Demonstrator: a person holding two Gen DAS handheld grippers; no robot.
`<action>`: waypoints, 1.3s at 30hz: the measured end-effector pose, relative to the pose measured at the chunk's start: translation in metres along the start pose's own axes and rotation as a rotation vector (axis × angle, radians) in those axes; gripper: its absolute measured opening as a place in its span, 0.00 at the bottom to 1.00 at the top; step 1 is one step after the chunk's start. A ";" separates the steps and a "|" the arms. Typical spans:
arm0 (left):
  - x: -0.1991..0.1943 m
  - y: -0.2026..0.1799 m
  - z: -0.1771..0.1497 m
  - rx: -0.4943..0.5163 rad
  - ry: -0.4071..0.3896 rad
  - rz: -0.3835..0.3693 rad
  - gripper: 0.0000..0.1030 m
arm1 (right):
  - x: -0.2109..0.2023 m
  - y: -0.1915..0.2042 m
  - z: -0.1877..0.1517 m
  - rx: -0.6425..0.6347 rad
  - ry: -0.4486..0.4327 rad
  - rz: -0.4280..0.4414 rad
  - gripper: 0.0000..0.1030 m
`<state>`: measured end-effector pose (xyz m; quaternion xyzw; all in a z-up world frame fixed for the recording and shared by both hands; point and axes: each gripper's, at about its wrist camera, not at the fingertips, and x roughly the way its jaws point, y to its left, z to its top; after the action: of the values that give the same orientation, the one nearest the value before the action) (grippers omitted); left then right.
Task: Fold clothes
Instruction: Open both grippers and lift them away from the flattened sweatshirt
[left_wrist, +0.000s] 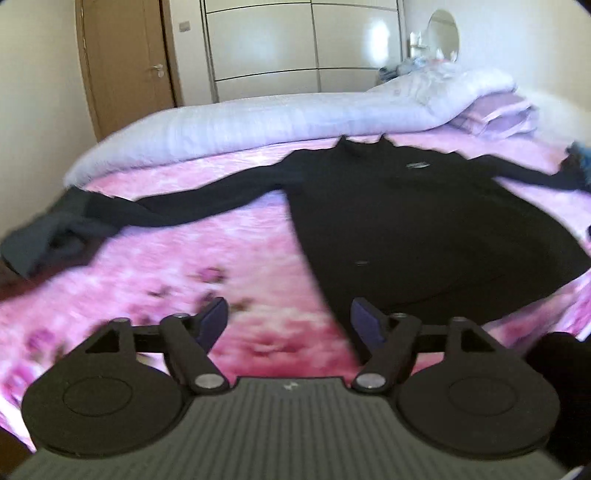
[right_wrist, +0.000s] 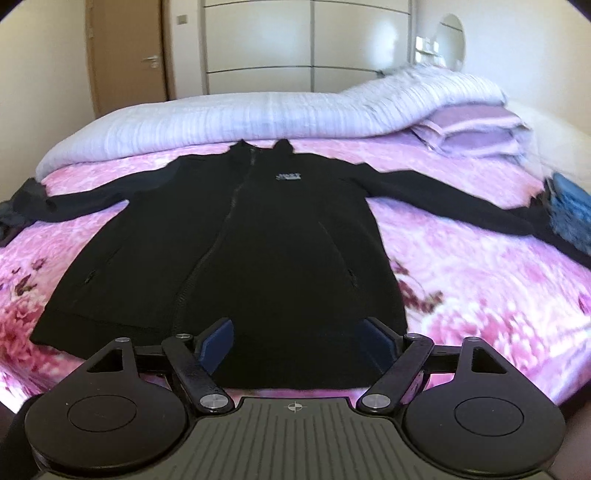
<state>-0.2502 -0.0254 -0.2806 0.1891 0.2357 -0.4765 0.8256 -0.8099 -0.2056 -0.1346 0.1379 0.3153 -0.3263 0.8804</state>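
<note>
Jacket was lying flat, front up and zipped, on the pink floral bedspread, with its collar far from me and its hem toward me, so its long axis ran straight away from both tools. I judged the right gripper nearer: it hung over the hem, right of the zip. The left gripper was over bare bedspread, just off the jacket's left hem corner. Both had their jaws spread wide and held nothing. I counted one black jacket, two sleeves stretched out sideways, one grey cloth by the left cuff, one blue item at the right cuff, and one rolled duvet behind.
</note>
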 end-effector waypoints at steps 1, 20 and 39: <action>0.000 -0.006 -0.001 0.000 -0.001 -0.013 0.77 | -0.002 -0.001 0.000 0.006 0.003 0.001 0.79; 0.019 -0.034 0.004 0.014 0.024 -0.046 0.80 | 0.001 0.007 -0.003 0.050 0.078 -0.002 0.81; 0.019 -0.042 -0.002 0.025 0.031 -0.063 0.80 | 0.003 0.036 -0.023 0.033 0.130 0.019 0.81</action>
<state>-0.2792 -0.0576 -0.2962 0.1994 0.2483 -0.5021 0.8040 -0.7953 -0.1699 -0.1523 0.1762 0.3651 -0.3132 0.8588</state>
